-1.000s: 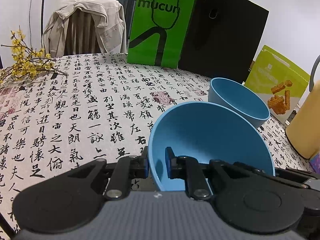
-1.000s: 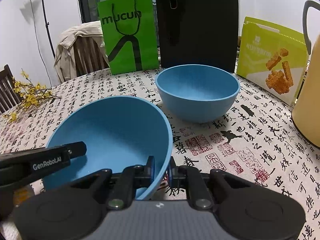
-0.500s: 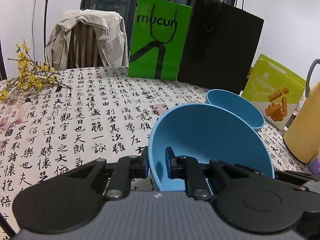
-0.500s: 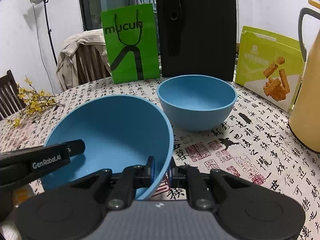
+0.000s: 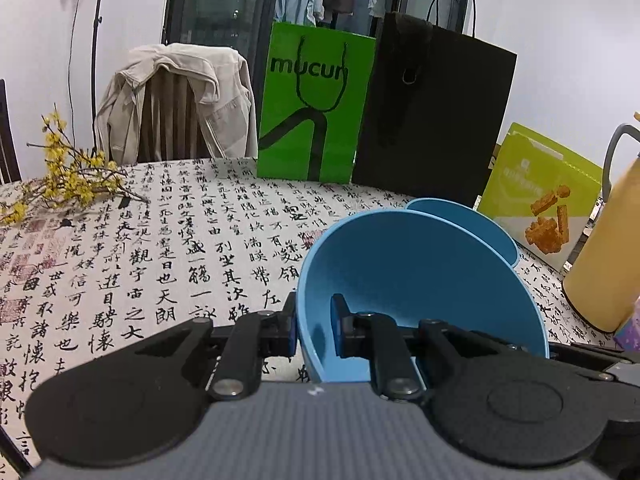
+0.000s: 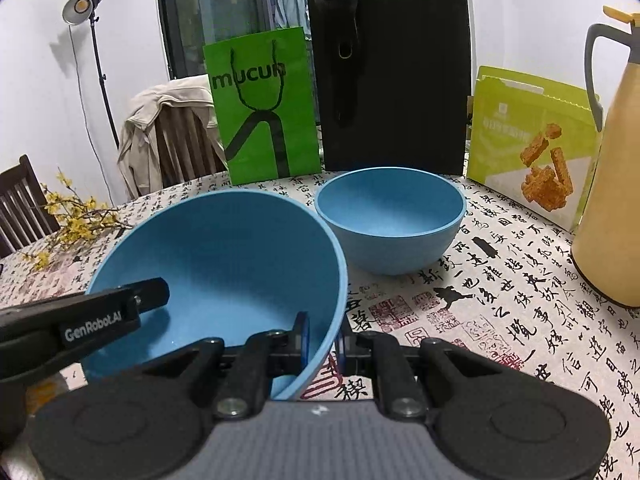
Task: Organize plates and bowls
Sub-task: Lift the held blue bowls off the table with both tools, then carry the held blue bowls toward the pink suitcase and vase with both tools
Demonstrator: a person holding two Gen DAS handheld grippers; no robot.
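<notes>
The left hand-held gripper [image 5: 314,330] was clamped on the rim of a blue bowl [image 5: 420,276], one pad outside the wall and one inside. The right hand-held gripper [image 6: 322,340] pinched the same bowl [image 6: 224,264] at its opposite rim, again with a pad on each side of the wall. Held between the two, the bowl was tilted, its opening turned toward the cameras. A second blue bowl [image 6: 390,220] stood upright on the tabletop [image 6: 500,308] just beyond the held one, near a green bag [image 6: 264,108] and a black bag [image 6: 392,80]. A yellow jug [image 6: 612,184] stood at the right beside a snack box [image 6: 532,144]. Yellow flower sprigs [image 5: 68,176] lay at the left edge of the calligraphy-printed cloth.
</notes>
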